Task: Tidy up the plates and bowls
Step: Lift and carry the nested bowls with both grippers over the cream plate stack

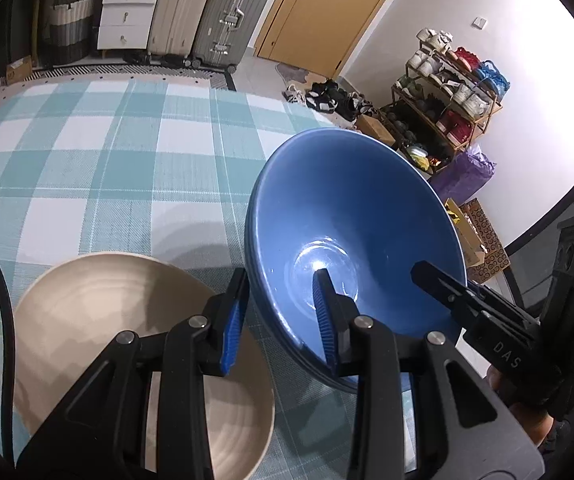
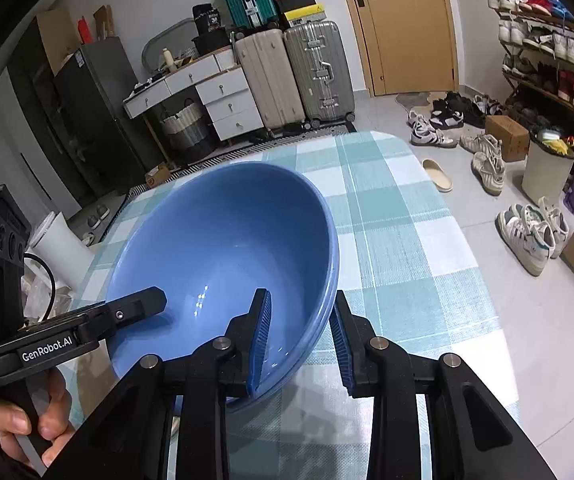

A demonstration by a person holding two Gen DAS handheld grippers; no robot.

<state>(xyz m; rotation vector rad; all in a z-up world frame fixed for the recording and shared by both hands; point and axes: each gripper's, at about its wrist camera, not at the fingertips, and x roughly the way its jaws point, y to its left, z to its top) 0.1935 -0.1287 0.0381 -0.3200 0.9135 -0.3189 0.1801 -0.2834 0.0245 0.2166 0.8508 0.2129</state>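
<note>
Both grippers, left gripper (image 1: pixel 281 316) and right gripper (image 2: pixel 301 340), clamp opposite rims of the glossy blue ceramic bowl (image 1: pixel 351 216), mid-lift; next likely nesting it into the cream ribbed bowl (image 1: pixel 87 320)

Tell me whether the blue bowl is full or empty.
Empty. The blue bowl shows a bare glossy inside down to its bottom in both wrist views, with only light glints there; each claw grips its rim on opposite sides.

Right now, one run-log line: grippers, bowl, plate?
left gripper: shut on blue bowl rim | right gripper: shut on opposite rim | bowl: tilted above tablecloth | beige plate: on tablecloth
</note>
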